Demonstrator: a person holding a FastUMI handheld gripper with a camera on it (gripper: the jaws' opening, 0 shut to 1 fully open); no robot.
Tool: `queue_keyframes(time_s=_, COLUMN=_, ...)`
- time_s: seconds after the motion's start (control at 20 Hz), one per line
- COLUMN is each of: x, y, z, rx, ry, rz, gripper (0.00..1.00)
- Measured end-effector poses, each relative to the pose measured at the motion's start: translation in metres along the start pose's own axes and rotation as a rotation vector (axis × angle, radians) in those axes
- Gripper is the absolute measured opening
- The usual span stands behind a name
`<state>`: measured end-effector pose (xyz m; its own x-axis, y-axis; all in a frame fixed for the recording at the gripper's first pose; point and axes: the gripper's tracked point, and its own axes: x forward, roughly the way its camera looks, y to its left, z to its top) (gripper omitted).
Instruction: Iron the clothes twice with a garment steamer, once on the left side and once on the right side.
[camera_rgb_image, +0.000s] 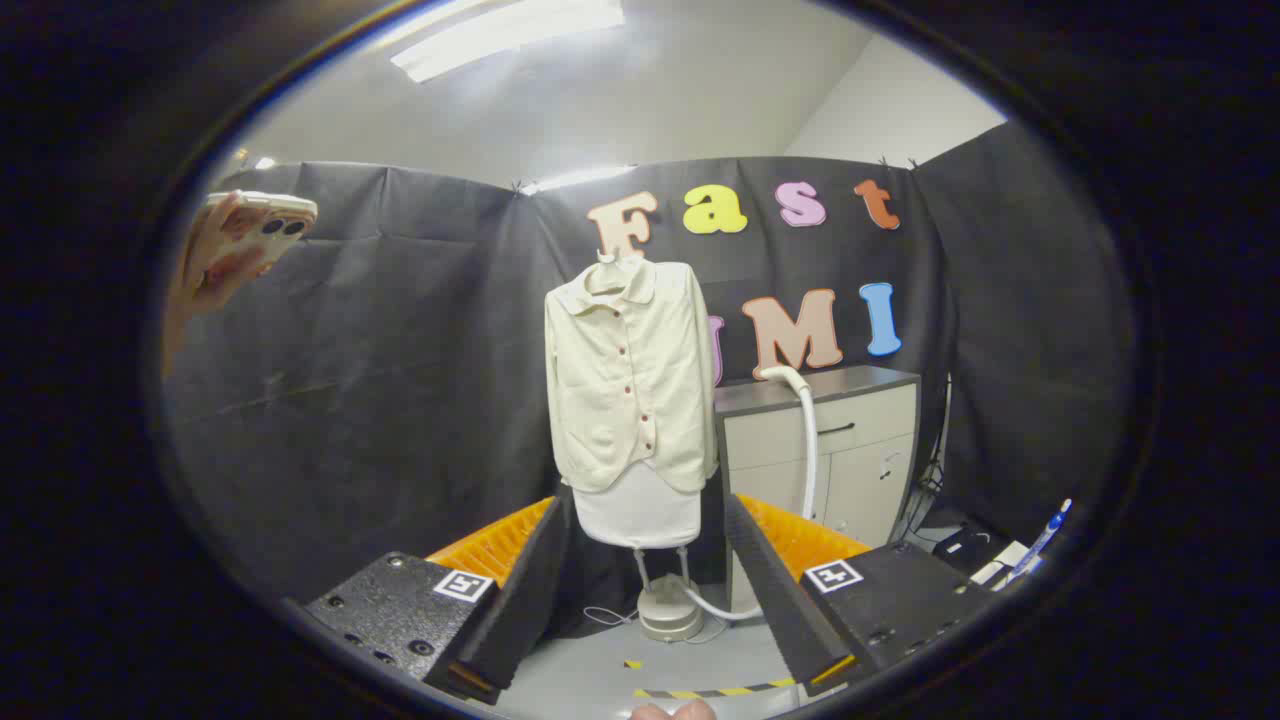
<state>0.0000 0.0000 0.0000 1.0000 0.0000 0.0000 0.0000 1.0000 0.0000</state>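
Cream cotton, by the look of it: a buttoned, collared shirt (628, 375) hangs on a hanger at the centre of the frame over a white padded form (638, 515), presumably so the fabric falls flat and both sides can be reached by steam. To its right, at middle right of the frame, stands a pale cabinet (835, 455) with a grey top, and a white steamer hose (806, 430) arches up beside the cabinet's top and drops down beside it, curving along the floor to the round steamer base (670, 610) under the form; the steamer head itself I cannot make out. In the upper left of the frame a hand holds up a phone (262, 225), probably to record. A blue pen (1040, 540) lies among small items at lower right. Across the bottom of the frame the gripper (640, 580) has its two black fingers spread wide apart, holding and touching nothing, with shirt and base beyond and between them. Judging from this, the task has not begun: the steamer handle must first be found and grasped.
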Motion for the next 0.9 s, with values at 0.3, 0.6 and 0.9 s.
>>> queue_keyframes(time_s=0.3, x=0.001, y=-0.008, z=0.0, rx=0.005, ry=-0.002, rz=-0.016, gripper=0.97)
queue_keyframes(time_s=0.6, x=0.002, y=-0.006, z=-0.006, rx=-0.009, ry=0.006, rz=-0.011, gripper=0.97)
queue_keyframes(time_s=0.9, x=0.011, y=-0.004, z=-0.006, rx=-0.022, ry=0.01, rz=-0.006, gripper=0.97)
